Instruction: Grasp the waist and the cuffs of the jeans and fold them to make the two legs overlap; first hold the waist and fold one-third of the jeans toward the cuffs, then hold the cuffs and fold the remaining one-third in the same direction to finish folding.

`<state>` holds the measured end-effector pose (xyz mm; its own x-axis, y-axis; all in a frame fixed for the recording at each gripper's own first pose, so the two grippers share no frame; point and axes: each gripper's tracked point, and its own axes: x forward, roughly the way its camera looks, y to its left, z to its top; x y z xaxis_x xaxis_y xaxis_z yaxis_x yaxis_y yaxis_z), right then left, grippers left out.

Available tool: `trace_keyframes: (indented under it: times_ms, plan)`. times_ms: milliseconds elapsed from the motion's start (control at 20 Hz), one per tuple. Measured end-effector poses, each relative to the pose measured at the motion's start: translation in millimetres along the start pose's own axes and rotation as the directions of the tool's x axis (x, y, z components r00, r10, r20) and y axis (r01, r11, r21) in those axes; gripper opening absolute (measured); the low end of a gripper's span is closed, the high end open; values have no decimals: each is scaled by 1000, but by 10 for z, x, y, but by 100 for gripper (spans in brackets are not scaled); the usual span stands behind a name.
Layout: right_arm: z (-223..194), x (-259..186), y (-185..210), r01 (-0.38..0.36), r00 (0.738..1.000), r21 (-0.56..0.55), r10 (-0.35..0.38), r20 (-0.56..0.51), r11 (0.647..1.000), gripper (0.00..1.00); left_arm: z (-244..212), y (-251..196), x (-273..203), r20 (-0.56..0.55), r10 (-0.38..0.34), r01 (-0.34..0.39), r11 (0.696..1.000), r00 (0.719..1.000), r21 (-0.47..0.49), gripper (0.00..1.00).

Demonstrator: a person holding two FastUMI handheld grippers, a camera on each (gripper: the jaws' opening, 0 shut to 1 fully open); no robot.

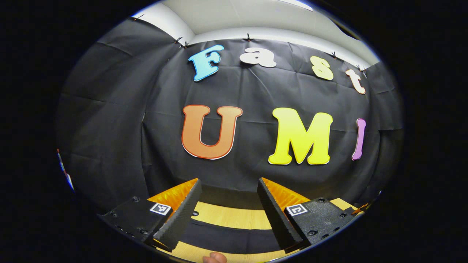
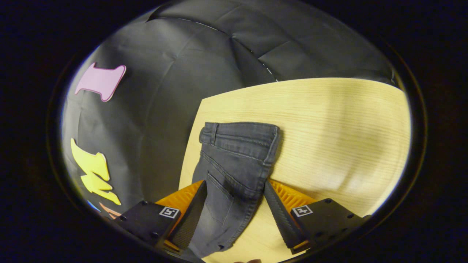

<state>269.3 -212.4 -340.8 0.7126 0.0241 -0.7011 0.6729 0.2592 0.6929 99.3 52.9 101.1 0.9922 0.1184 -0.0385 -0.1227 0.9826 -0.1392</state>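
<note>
Right now the jeans (image 2: 234, 164) lie on the wooden table (image 2: 329, 128) near its left edge (waistband at the far end). The right gripper (image 2: 234, 208) hovers above them, fingers apart. The left gripper (image 1: 228, 210) points at the wall, fingers spread, holding nothing.

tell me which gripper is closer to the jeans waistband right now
Right. The right gripper hangs open directly over the jeans, its fingers straddling the fabric below the waistband. The left gripper is open, facing the booth wall above the table.
</note>
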Motion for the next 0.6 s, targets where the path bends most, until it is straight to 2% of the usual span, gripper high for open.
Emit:
trace_keyframes:
  times_ms: [100, 200, 300, 350, 400, 450, 500, 550, 600]
  plan:
    - [6, 74, -9, -1, 1000, 4, 1, 15, 1000, 95, -13, 79, -44, -10, 12, -13, 1000, 1000, -9, 98]
    - [20, 218, -74, 16, 999, -7, -16, 28, 1000, 79, 4, 103, -78, -13, 21, -21, 1000, 1000, -11, 98]
    - [52, 318, -195, 50, 998, -50, -48, 36, 998, 49, 9, 100, -78, -16, 22, -22, 1000, 1000, -6, 98]
    - [39, 359, -196, 42, 998, -54, -39, 42, 998, 34, 12, 92, -80, -16, 20, -20, 1000, 1000, -1, 87]
    - [29, 338, -183, 45, 998, -61, -42, 49, 997, 19, 28, 74, -91, -15, 18, -18, 1000, 1000, 4, 87]
    - [31, 306, -165, 52, 997, -74, -48, 62, 996, 10, 49, 65, -106, -11, 14, -14, 1000, 1000, 10, 98]
    - [38, 360, -182, 58, 996, -84, -52, 66, 995, 14, 54, 61, -108, -11, 12, -12, 1000, 1000, 16, 98]
    - [30, 343, -189, 57, 997, -89, -51, 62, 994, 3, 53, 47, -99, -10, 10, -10, 1000, 1000, 21, 98]
    - [21, 351, -171, 56, 997, -90, -51, 59, 994, 3, 58, 47, -105, -11, 8, -8, 1000, 1000, 22, 87]
